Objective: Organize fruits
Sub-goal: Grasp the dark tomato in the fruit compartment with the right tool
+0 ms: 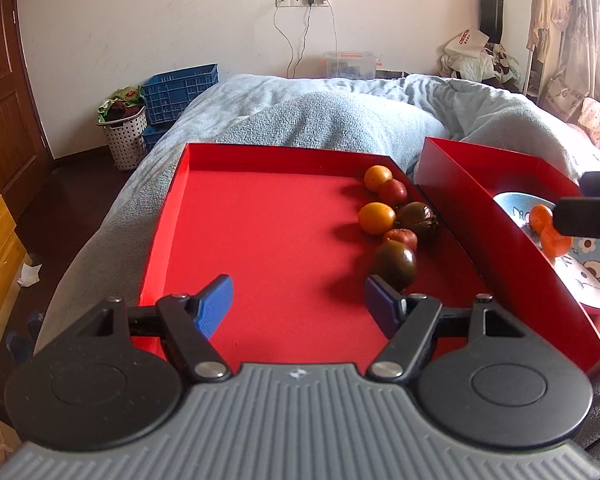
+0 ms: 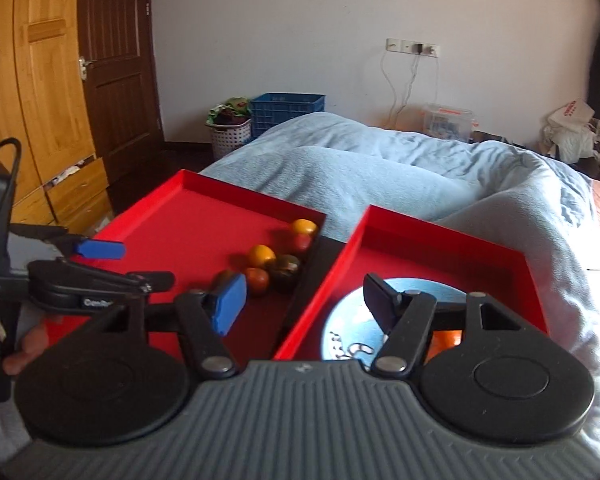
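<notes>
A wide red tray (image 1: 260, 232) lies on the bed. Several fruits cluster at its right side: two orange ones (image 1: 377, 218), red ones (image 1: 393, 192) and dark green-brown ones (image 1: 396, 264). My left gripper (image 1: 298, 306) is open and empty over the tray's near part, its right finger just in front of a dark fruit. A second red tray (image 2: 440, 240) on the right holds a blue patterned plate (image 1: 592, 276) with two orange fruits (image 1: 556, 242). My right gripper (image 2: 304, 302) is open and empty above the gap between the trays and the plate (image 2: 348, 320).
The trays rest on a rumpled light blue blanket (image 1: 340, 116). A blue crate (image 1: 180, 88) and a white laundry basket (image 1: 124, 136) stand by the far wall. Wooden doors (image 2: 40, 100) and drawers are on the left.
</notes>
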The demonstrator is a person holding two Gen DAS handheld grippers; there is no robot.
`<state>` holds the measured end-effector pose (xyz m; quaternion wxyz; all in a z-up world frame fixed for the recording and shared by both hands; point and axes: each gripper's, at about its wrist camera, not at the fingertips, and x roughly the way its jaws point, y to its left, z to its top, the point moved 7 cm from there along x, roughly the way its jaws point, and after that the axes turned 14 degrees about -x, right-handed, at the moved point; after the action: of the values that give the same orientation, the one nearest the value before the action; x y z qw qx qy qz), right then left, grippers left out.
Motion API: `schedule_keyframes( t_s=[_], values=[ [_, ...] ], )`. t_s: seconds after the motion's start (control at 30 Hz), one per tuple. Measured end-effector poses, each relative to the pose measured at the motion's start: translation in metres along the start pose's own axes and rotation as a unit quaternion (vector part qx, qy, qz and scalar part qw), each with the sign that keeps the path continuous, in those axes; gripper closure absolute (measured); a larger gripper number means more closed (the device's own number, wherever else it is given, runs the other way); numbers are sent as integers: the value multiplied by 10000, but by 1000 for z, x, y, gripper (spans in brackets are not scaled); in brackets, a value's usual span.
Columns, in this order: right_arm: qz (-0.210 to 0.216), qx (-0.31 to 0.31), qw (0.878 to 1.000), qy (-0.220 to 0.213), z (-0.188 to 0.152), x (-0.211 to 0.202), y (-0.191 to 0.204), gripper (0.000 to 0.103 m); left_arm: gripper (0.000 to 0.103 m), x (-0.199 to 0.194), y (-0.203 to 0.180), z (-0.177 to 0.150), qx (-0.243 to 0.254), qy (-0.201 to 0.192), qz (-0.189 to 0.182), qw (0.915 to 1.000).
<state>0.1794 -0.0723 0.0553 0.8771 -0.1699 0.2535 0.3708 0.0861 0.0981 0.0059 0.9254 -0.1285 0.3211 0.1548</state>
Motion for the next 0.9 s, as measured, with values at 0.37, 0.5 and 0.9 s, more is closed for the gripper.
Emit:
schedule_keyframes(
  t_s=[0.37, 0.5, 0.9],
  values=[
    [828, -368, 9828, 1608, 5, 110, 40, 60, 26, 17, 24, -10, -135, 187, 153, 9996],
    [791, -444, 9789, 1830, 7, 125, 41, 60, 26, 17, 25, -9, -287, 231, -46, 9993],
    [752, -156, 9875, 1380, 10, 98, 29, 63, 21, 22, 20, -13, -184, 439, -39, 9989]
  ],
)
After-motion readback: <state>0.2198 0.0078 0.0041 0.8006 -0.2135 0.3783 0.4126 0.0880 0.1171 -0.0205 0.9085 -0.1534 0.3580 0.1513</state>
